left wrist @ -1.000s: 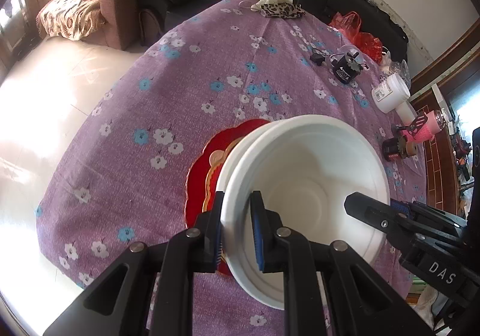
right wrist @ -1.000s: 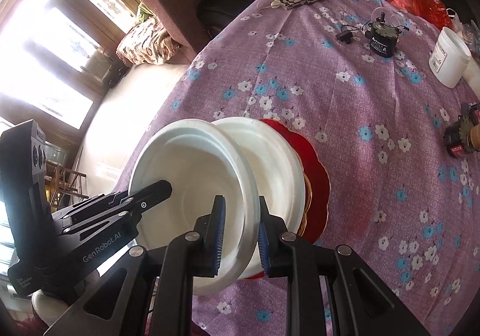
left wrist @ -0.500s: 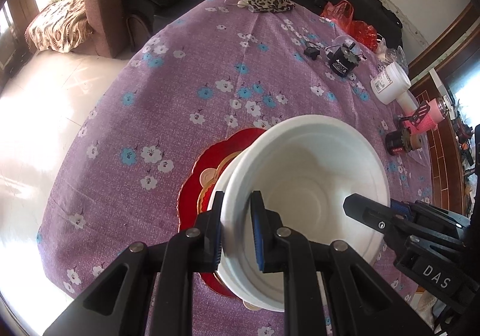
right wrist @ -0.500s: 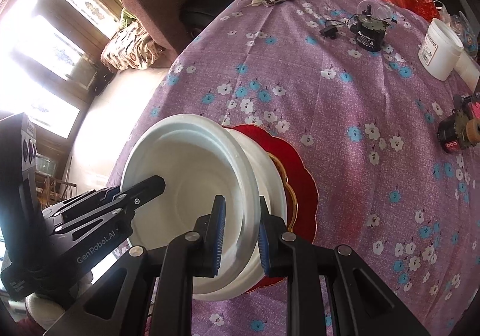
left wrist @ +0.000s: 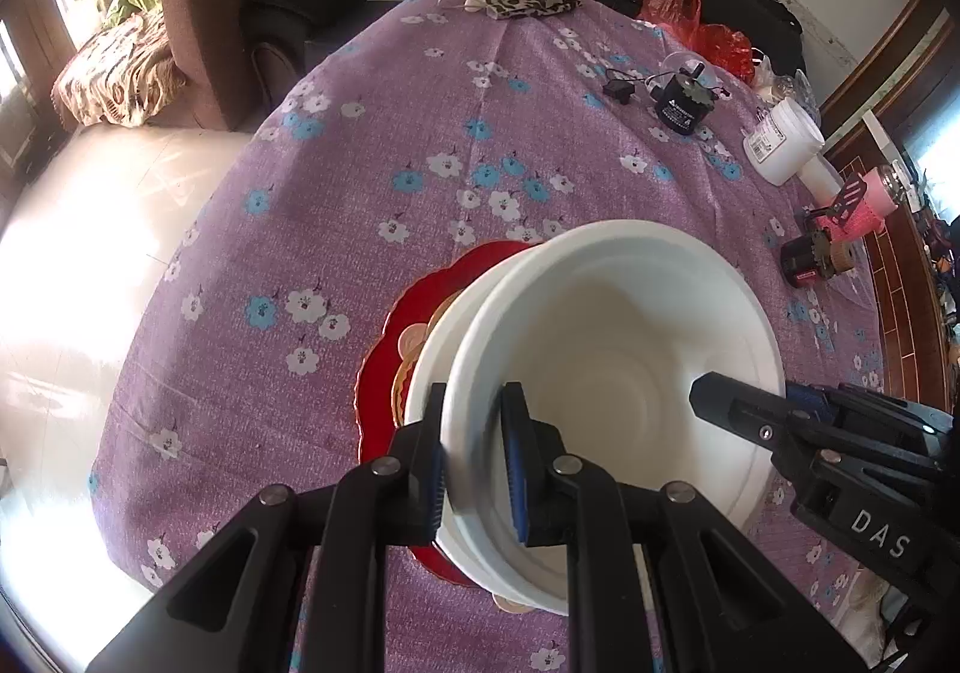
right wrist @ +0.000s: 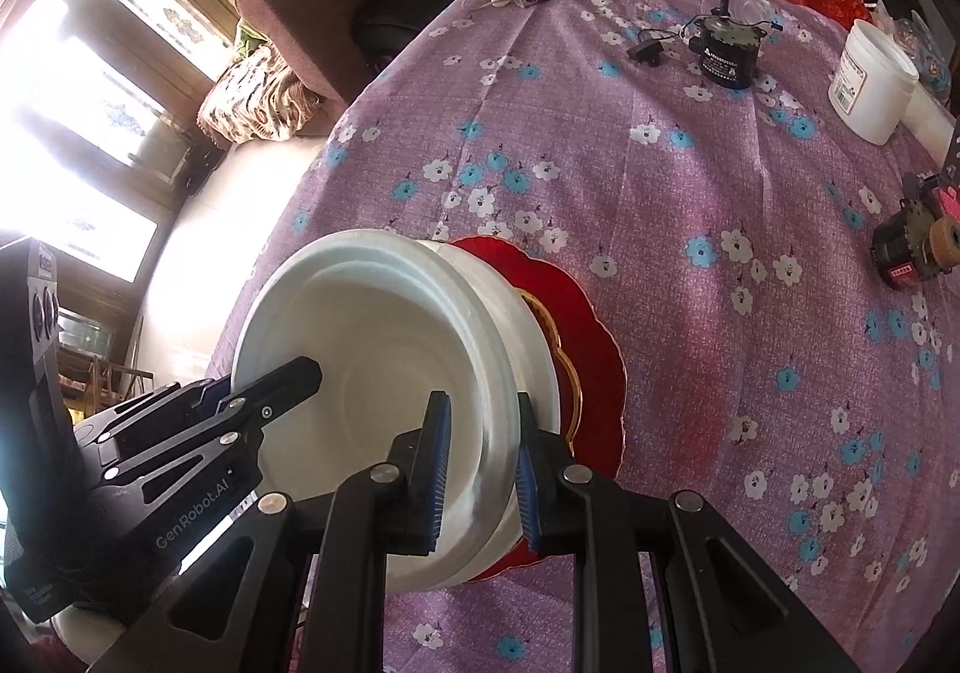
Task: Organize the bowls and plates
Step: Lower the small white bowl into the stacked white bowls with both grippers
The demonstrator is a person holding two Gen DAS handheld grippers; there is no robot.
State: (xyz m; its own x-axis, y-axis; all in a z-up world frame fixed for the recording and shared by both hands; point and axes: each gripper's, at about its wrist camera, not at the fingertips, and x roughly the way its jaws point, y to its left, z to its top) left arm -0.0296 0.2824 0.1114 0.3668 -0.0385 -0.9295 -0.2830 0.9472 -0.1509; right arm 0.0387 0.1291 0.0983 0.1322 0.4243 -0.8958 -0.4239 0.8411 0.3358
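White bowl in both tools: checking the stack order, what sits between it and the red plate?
A second white bowl, nested under the held white bowl on the red plate; right wrist view.

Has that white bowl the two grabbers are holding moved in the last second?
Yes. The white bowl has sunk toward the red plate beneath it, covering more of that plate than before.

White bowl [left wrist: 618, 349], red gold-trimmed plate [right wrist: 591, 337], purple tablecloth [left wrist: 372, 181] with white-and-blue flowers, blue-padded black fingers [left wrist: 515, 469]
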